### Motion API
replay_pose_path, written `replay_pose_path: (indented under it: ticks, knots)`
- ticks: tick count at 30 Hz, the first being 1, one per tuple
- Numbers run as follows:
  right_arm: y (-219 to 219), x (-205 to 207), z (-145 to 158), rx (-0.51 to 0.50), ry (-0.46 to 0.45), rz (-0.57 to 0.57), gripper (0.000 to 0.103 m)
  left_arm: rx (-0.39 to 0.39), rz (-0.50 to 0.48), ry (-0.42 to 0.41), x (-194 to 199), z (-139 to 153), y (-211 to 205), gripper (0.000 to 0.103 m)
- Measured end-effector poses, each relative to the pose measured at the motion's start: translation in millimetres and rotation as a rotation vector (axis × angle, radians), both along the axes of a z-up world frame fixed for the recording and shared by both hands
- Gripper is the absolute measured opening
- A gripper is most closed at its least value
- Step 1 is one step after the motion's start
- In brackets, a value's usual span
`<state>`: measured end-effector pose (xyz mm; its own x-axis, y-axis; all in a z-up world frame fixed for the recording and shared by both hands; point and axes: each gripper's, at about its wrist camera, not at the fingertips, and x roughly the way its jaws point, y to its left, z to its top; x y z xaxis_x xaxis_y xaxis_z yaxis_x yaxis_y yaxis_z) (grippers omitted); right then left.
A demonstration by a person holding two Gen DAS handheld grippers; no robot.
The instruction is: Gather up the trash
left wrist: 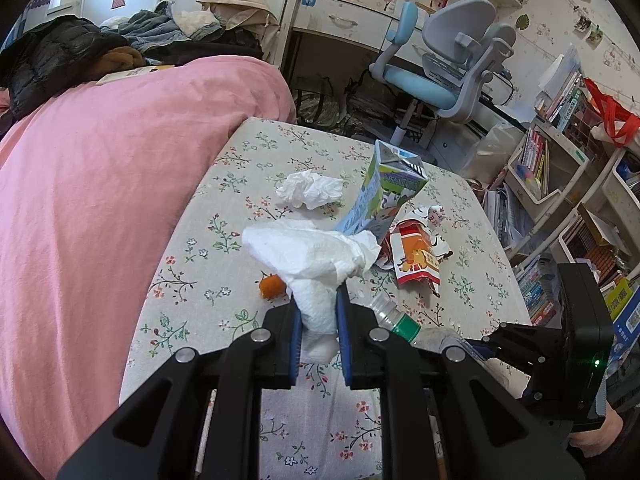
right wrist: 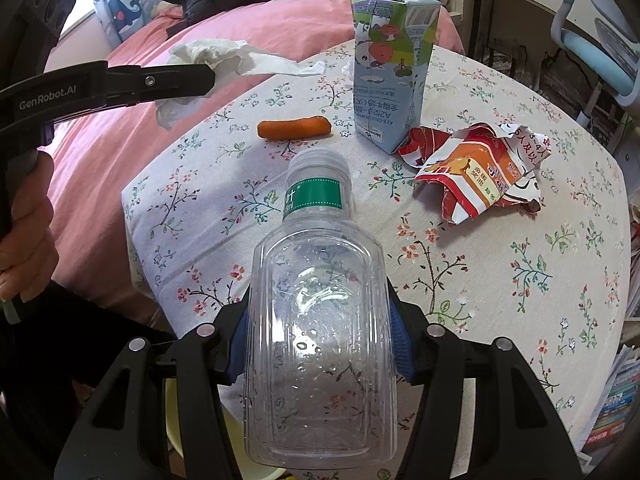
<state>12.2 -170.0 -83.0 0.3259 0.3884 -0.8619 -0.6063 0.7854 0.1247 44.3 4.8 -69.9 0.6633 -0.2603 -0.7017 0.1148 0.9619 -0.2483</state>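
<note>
The left gripper [left wrist: 318, 320] has its jaws pinched tight on a white paper towel [left wrist: 312, 256], whose loose end hangs above the floral desk [left wrist: 224, 184] and hides part of the orange sausage-like piece [left wrist: 271, 286] behind it. The right gripper [right wrist: 320, 344] holds a clear plastic bottle [right wrist: 320, 320] across its body, jaws half spread; the bottle's base is cut off by the near edge of the right wrist view. On the desk, farther off, stand a milk carton [right wrist: 394, 76], a torn snack wrapper [right wrist: 476, 172] to its right, and a crumpled tissue [left wrist: 310, 190] to its left.
</note>
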Motion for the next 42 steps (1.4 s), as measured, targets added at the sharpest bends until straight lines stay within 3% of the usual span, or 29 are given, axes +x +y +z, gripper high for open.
replay_pose_path:
  ticks: [12,24,35,42]
  knots:
    - [-12,2,6,0.122,0.05,-0.051,0.054,-0.038,0.018,-0.005,-7,4,13,0.016]
    - [-30,-18,31,0.219,0.031,-0.062,0.054,-0.114,0.021,-0.045,-35,13,22,0.016]
    - [-9,-92,31,0.251,0.048,0.02,0.054,-0.167,0.007,-0.08,-80,16,22,0.016]
    - [18,-153,4,0.204,0.119,0.096,0.054,-0.151,-0.007,-0.071,-106,13,20,0.016]
